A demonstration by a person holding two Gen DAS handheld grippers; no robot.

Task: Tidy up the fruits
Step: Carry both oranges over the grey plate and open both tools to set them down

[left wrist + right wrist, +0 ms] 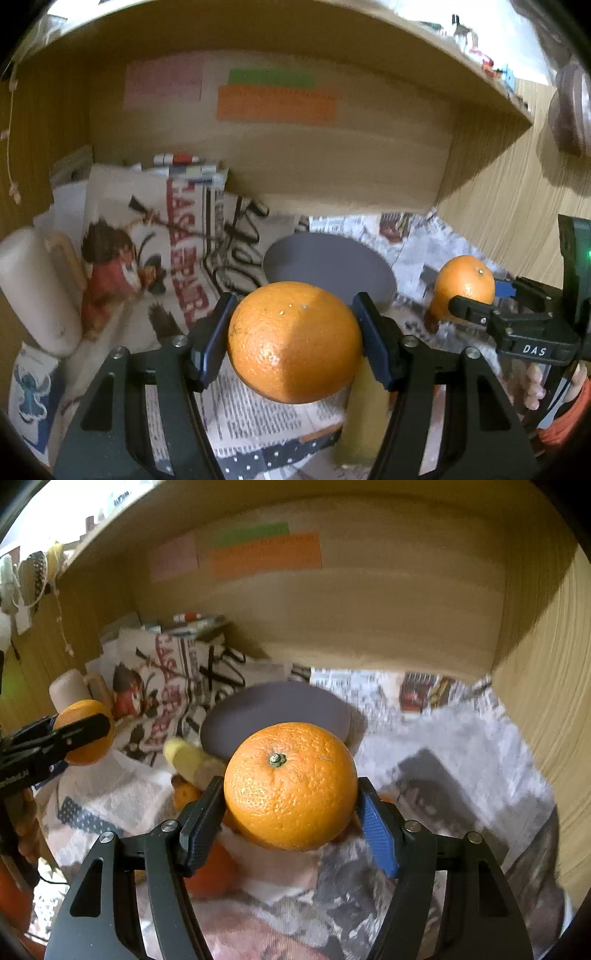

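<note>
1. Left wrist view: the left tongs (294, 334) pinch an orange (294, 341) above the newspaper-covered tabletop (255, 417). A grey plate (328, 266) lies at 12 o'clock from it. At 3 o'clock, the right tongs (476, 301) grip a second orange (466, 282).
2. Right wrist view: the right tongs (290, 812) pinch the second orange (290, 786), stem toward the camera, grey plate (273, 709) at 12 o'clock. At 9 o'clock, the left tongs (86, 731) clamp the orange (79, 709).

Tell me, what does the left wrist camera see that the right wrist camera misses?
Only the left view shows a blue cartoon sticker at lower left. Only the right view shows the stem end of the orange in the right claw, plus more oranges lying beneath. Both show the grey plate, the coloured notes on the back wall, and each claw shut on an orange; the left claw grips the other orange.
</note>
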